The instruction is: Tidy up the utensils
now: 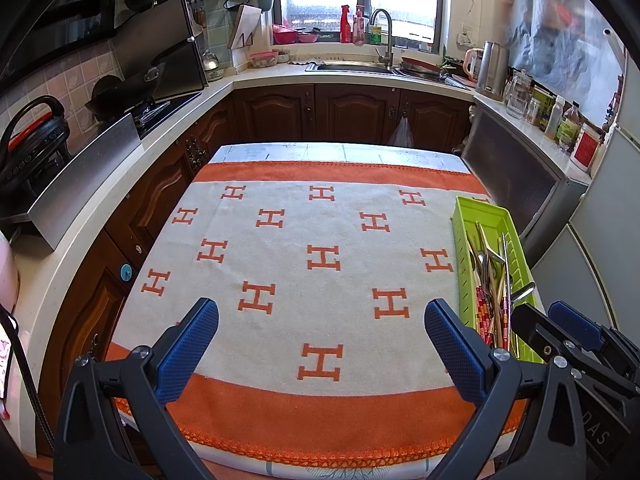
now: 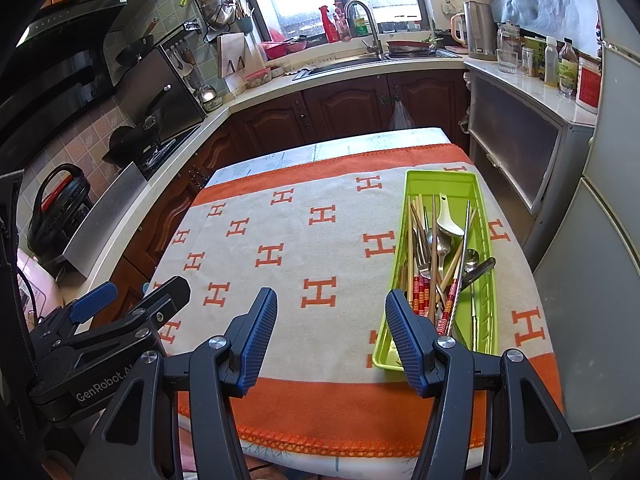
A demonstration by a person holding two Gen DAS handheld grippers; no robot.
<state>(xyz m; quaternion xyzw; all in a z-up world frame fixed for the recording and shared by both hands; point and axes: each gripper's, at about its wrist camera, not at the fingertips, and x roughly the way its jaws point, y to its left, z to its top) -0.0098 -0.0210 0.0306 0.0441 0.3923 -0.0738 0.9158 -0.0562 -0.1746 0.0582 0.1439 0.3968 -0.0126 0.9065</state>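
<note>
A long green tray (image 2: 443, 179) lies on the right side of a table covered by an orange and cream cloth (image 2: 304, 240). It holds several chopsticks (image 2: 420, 216), metal spoons (image 2: 440, 244), a fork and a white ceramic spoon (image 2: 449, 222), all mixed together. The tray also shows in the left wrist view (image 1: 480, 208). My left gripper (image 1: 322, 320) is open and empty over the cloth's near middle. My right gripper (image 2: 330, 312) is open and empty, its right finger just left of the tray's near end. Each gripper shows at the edge of the other's view.
Kitchen counters run along the left, back and right, with a stove and pans (image 1: 132, 92) on the left, a sink (image 1: 352, 66) under the window, and a kettle and bottles (image 1: 560, 116) on the right. A grey fridge (image 2: 600, 200) stands close to the table's right edge.
</note>
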